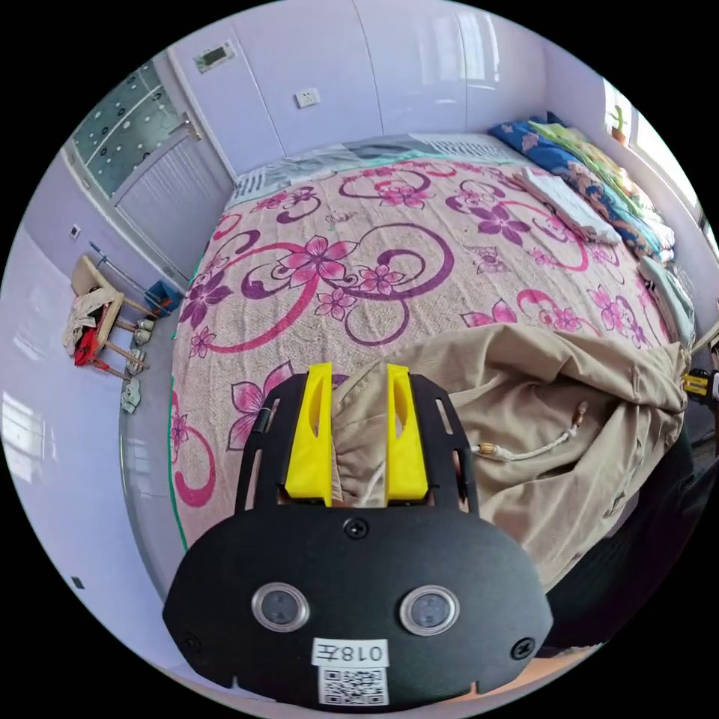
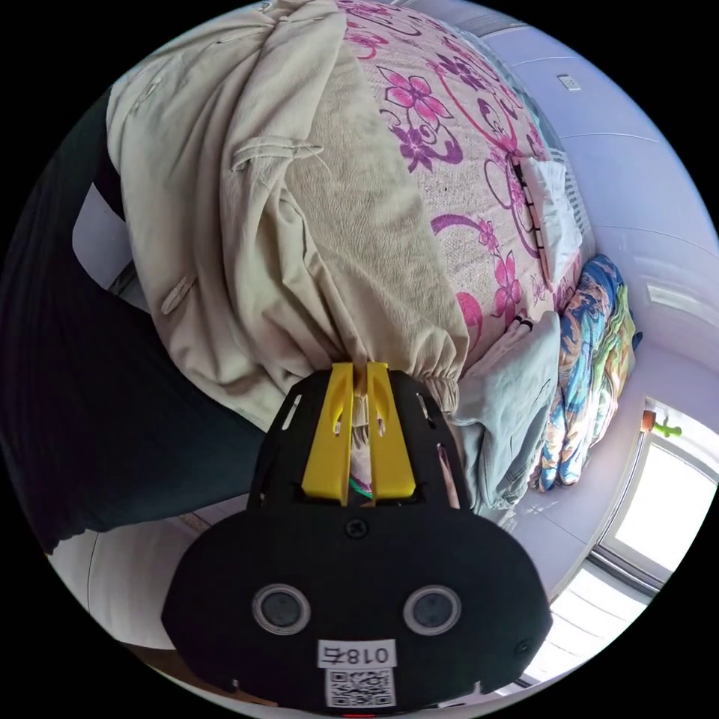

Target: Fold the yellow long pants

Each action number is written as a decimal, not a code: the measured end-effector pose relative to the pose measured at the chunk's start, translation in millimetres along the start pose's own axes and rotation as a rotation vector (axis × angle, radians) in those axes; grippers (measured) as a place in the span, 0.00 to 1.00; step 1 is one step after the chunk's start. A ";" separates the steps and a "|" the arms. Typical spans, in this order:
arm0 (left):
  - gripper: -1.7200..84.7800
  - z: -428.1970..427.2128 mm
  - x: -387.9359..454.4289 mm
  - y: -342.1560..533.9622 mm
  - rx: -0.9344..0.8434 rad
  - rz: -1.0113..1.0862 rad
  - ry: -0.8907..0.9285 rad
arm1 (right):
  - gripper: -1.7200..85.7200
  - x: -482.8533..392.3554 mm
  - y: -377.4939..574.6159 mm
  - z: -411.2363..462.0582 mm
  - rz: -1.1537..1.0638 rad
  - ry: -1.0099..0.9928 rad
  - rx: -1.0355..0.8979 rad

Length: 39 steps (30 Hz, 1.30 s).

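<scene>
The pale yellow-beige long pants [image 1: 554, 404] lie bunched at the near edge of the bed, a white drawstring [image 1: 535, 448] trailing over them. My left gripper [image 1: 361, 371] is shut on the gathered waistband, cloth packed between its yellow jaws. In the right gripper view the pants [image 2: 284, 195] stretch away over the bed edge, and my right gripper [image 2: 361, 368] is shut on the elastic waistband, its jaws nearly touching with a thin fold between them.
The bed wears a floral pink and purple cover [image 1: 337, 262]. Folded white cloth [image 1: 569, 202] and colourful bedding [image 1: 592, 161] line the far side by the window. A pale garment [image 2: 517, 397] lies beside the pants. A chair with clothes [image 1: 93, 314] stands by the door. The person's dark clothing [image 2: 82, 389] is close.
</scene>
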<state>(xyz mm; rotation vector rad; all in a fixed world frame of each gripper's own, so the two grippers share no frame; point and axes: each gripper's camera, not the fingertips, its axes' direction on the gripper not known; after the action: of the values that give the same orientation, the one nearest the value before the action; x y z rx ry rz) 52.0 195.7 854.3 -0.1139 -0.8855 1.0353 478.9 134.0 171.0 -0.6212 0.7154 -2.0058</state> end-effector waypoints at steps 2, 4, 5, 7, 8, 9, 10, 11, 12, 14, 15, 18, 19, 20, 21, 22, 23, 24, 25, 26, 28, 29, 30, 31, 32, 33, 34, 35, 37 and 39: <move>0.15 23.2 3.9 -24.9 -0.060 0.066 0.000 | 0.03 12.0 -2.6 -4.9 0.028 0.000 0.001; 0.15 44.8 6.7 -43.2 -0.116 0.109 0.028 | 0.03 23.3 -1.5 -9.9 0.068 -0.012 0.016; 0.15 57.8 7.0 -51.8 -0.155 0.120 0.049 | 0.02 32.1 0.6 -13.6 0.102 -0.023 0.029; 0.13 71.9 5.9 -60.3 -0.192 0.109 0.078 | 0.02 46.5 5.3 -19.7 0.164 -0.033 0.057; 0.11 75.9 3.1 -63.5 -0.194 0.086 0.119 | 0.02 56.6 9.5 -23.9 0.208 -0.043 0.083; 0.08 77.2 -0.8 -65.6 -0.190 0.051 0.148 | 0.02 62.0 11.9 -26.1 0.235 -0.046 0.100; 0.07 76.5 -2.1 -65.6 -0.182 0.029 0.147 | 0.02 73.9 17.6 -30.4 0.296 -0.062 0.138; 0.04 73.3 0.1 -63.5 -0.157 0.015 0.148 | 0.02 86.1 24.1 -34.6 0.359 -0.093 0.188; 0.03 68.4 5.4 -59.7 -0.132 0.009 0.116 | 0.02 92.4 27.6 -36.6 0.393 -0.111 0.215; 0.02 54.4 13.2 -51.4 -0.070 -0.017 0.064 | 0.02 117.2 43.4 -42.2 0.545 -0.174 0.308; 0.01 40.0 17.3 -44.0 -0.011 -0.041 0.024 | 0.02 122.8 47.6 -43.5 0.580 -0.186 0.329; 0.01 -10.2 20.0 -21.6 0.187 -0.152 -0.111 | 0.02 146.8 69.0 -52.3 0.735 -0.212 0.440; 0.01 -19.3 19.1 -18.4 0.216 -0.173 -0.127 | 0.02 156.8 76.5 -55.1 0.793 -0.217 0.474; 0.01 -35.3 17.7 -15.0 0.263 -0.203 -0.159 | 0.02 167.8 82.4 -56.6 0.843 -0.233 0.506; 0.01 -48.3 16.7 -15.8 0.294 -0.223 -0.196 | 0.02 173.7 84.6 -56.9 0.866 -0.240 0.522; 0.01 -53.7 15.8 -17.6 0.305 -0.231 -0.212 | 0.02 187.0 86.6 -55.8 0.909 -0.252 0.539; 0.01 -61.5 10.8 -23.5 0.316 -0.258 -0.226 | 0.02 203.1 85.6 -51.9 0.946 -0.272 0.541; 0.01 -65.1 1.6 -31.4 0.318 -0.302 -0.226 | 0.02 212.4 84.3 -48.7 0.967 -0.291 0.539; 0.01 -65.8 -3.3 -35.6 0.317 -0.324 -0.228 | 0.02 232.9 79.9 -39.7 1.004 -0.345 0.537; 0.01 -65.2 -11.9 -44.8 0.320 -0.362 -0.240 | 0.02 254.1 73.4 -28.6 1.036 -0.395 0.545; 0.01 -53.6 -22.2 -63.0 0.285 -0.398 -0.229 | 0.02 286.3 54.0 -6.7 1.047 -0.472 0.532; 0.01 -38.7 -25.5 -77.5 0.223 -0.410 -0.222 | 0.02 305.3 36.5 12.2 1.066 -0.520 0.495; 0.01 -22.6 -23.5 -89.8 0.164 -0.409 -0.236 | 0.02 313.3 27.1 21.7 1.076 -0.531 0.475; 0.01 -15.3 -21.4 -94.6 0.138 -0.408 -0.244 | 0.02 326.8 6.9 39.6 1.081 -0.542 0.420; 0.01 -4.1 -16.3 -101.3 0.106 -0.402 -0.262 | 0.02 337.7 -11.9 54.1 1.082 -0.537 0.363; 0.01 1.2 -11.6 -104.8 0.103 -0.402 -0.281 | 0.02 342.7 -19.8 59.1 1.084 -0.531 0.345; 0.01 1.7 -9.8 -106.0 0.109 -0.403 -0.292 | 0.02 352.7 -32.6 64.9 1.093 -0.521 0.329; 0.01 -0.2 -8.6 -108.1 0.130 -0.411 -0.314 | 0.02 363.2 -42.4 66.8 1.104 -0.504 0.323; 0.01 -4.2 -11.8 -113.2 0.156 -0.414 -0.324 | 0.02 381.3 -53.9 68.4 1.115 -0.491 0.313; 0.01 -8.1 -19.2 -124.7 0.183 -0.415 -0.327 | 0.02 402.7 -62.2 70.4 1.134 -0.495 0.316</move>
<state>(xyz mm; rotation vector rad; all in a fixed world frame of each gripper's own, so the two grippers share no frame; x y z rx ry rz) 140.7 116.2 896.7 0.3898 -1.0489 0.7483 297.4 -204.7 323.8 -0.3527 0.2954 -0.8282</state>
